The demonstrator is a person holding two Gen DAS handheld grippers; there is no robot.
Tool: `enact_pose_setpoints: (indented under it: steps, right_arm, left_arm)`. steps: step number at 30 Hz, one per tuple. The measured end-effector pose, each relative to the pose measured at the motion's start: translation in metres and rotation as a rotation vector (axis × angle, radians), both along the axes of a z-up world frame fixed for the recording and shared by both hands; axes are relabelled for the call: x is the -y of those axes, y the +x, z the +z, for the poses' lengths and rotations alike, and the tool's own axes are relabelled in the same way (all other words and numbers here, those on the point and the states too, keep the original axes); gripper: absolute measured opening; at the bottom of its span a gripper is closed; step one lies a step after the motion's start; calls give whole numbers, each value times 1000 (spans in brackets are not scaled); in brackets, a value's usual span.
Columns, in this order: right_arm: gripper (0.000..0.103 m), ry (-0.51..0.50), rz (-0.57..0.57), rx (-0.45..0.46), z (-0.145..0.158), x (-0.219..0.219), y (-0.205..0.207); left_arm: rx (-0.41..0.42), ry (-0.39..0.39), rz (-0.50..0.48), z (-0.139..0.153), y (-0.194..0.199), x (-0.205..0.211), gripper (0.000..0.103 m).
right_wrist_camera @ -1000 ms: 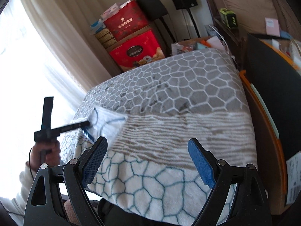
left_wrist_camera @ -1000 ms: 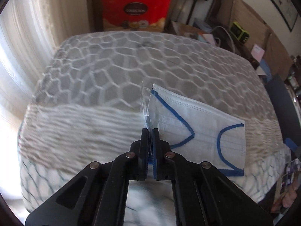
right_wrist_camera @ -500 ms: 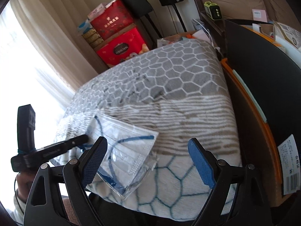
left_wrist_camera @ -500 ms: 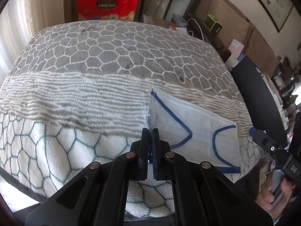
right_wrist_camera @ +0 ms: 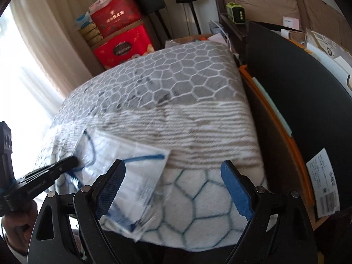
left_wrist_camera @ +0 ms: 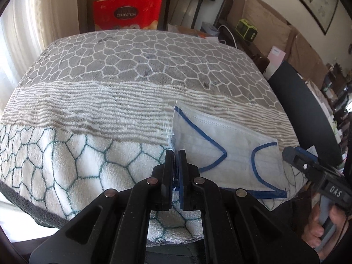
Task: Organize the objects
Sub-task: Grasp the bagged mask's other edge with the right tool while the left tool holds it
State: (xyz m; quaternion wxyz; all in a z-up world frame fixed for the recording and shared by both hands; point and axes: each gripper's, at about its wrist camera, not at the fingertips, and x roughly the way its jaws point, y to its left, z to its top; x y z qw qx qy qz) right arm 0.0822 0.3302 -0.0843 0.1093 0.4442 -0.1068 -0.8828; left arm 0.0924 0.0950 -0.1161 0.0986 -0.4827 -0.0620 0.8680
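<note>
My left gripper [left_wrist_camera: 175, 154] is clamped on the near edge of the bagged face mask [left_wrist_camera: 222, 151], which I have carried from the far left of the patterned blanket [left_wrist_camera: 123, 83] to its near edge. My right gripper [right_wrist_camera: 172, 187] hangs wide and empty beside it, lower than before.

"COLLECTION" on red box [left_wrist_camera: 127, 14]

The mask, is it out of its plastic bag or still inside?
Still inside. The mask lies flat in a clear bag whose see-through edge sticks out past it, where the left tongs pinch it.
</note>
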Motion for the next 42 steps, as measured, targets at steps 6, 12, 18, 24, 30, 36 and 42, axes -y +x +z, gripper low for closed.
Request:
enact_pose_setpoints:
  steps: [6,12,18,24,30,36,42]
  right_arm:
    - [91,57,41,-1,-4,23,13]
    - [90,98,44,-36,-6,42,14]
    - [80,67,71,-41,-5,49,16]
    - [65,29,51,-41,-3,40,17]
    - [43,-66,52,-51,0,30,18]
    - [12,-100,56,-80,5,27,20]
    - [5,-90,48,-125,16,24,24]
  left_arm:
    - [-14,-15,-9,-2,1,-4,4]
    - [-17,-32,-41,0,3,-13,4]
    - [-10,-26,-45,1,5,-18,4]
    - [-10,-33,-42,0,6,-21,4]
    - [-10,-30,-36,1,7,-21,4]
    - [-7,-7,-27,2,8,-18,4]
    - [-29,4,-40,7,12,-23,4]
